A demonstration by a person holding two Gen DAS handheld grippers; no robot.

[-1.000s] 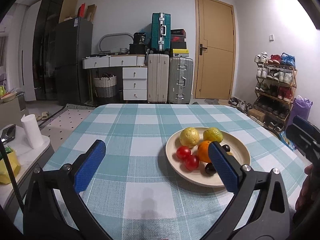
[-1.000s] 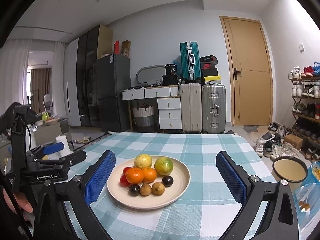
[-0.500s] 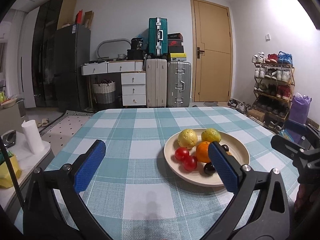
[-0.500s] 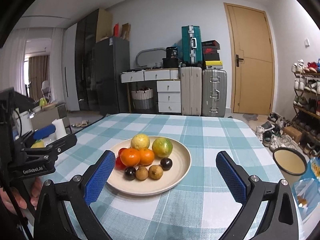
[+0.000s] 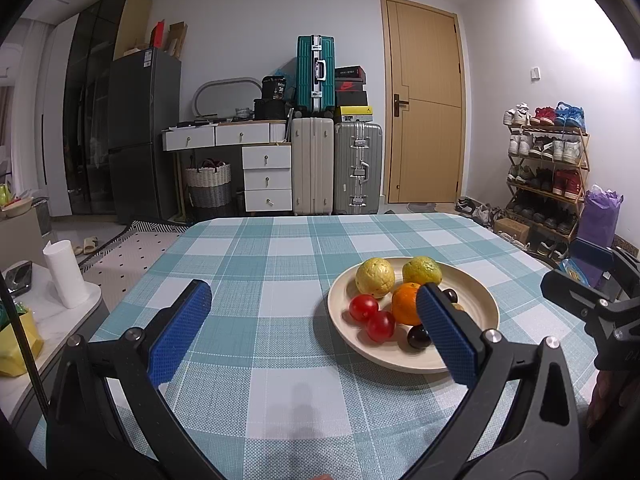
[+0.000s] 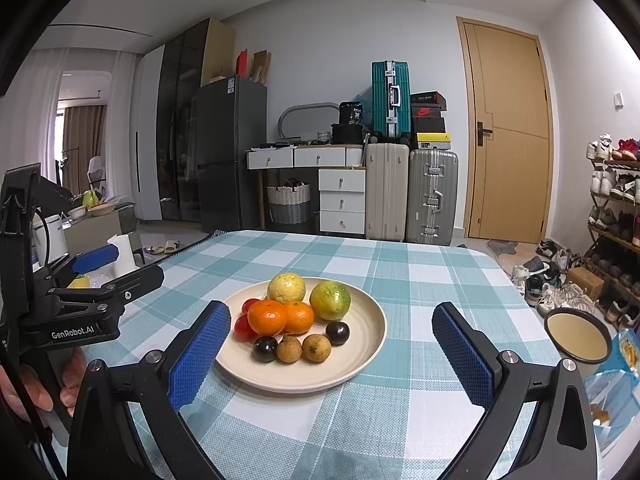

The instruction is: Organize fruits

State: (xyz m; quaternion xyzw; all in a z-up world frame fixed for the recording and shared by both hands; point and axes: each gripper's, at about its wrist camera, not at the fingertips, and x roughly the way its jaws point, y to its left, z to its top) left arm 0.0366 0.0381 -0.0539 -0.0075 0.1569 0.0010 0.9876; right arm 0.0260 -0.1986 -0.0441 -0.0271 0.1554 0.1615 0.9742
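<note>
Both claws, left (image 5: 312, 330) and right (image 6: 330, 356), spread and empty above the plate (image 6: 362, 364); tomatoes (image 6: 244, 326) likely soft and slick, so pinch gently across the middle.

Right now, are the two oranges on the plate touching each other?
Touching. In the right wrist view the bigger orange overlaps the smaller orange with no gap between them on the plate.

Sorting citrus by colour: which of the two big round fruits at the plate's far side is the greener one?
The green-tinged fruit, on the right beside the paler yellow fruit, behind the oranges on the plate.
</note>
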